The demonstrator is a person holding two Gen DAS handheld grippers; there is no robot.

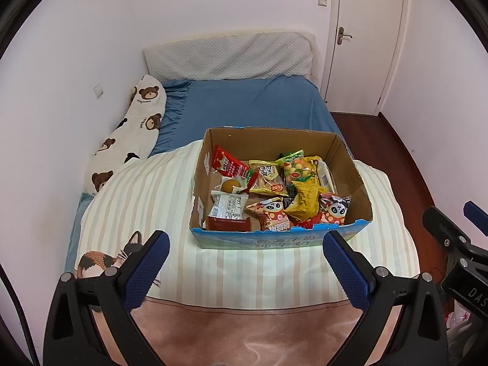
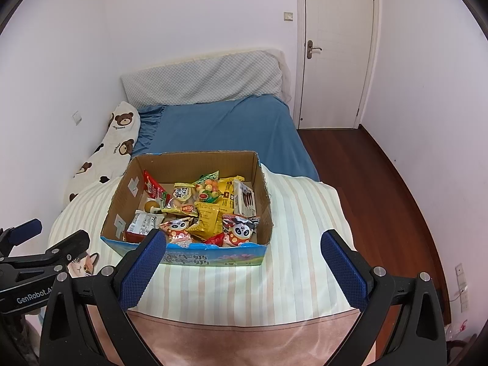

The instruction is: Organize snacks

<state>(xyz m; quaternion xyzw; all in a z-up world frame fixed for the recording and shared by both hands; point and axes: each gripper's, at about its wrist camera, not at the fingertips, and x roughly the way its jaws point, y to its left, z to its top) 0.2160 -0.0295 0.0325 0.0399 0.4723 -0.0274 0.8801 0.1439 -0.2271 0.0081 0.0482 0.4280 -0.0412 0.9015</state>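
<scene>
Snack box on striped quilt, long side running left-right, open top up. Both tongs, left and right, spread wide, empty, near side.

Your left gripper is wide open, blue pads spread far apart, nothing between them. Your right gripper is the same: fingers fully apart, empty. Both are held level, side by side, pointing fwd, approx. same height.

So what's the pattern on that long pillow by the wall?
Brown teddy-bear faces on white; the pillow shows best in the left wrist view.
</scene>
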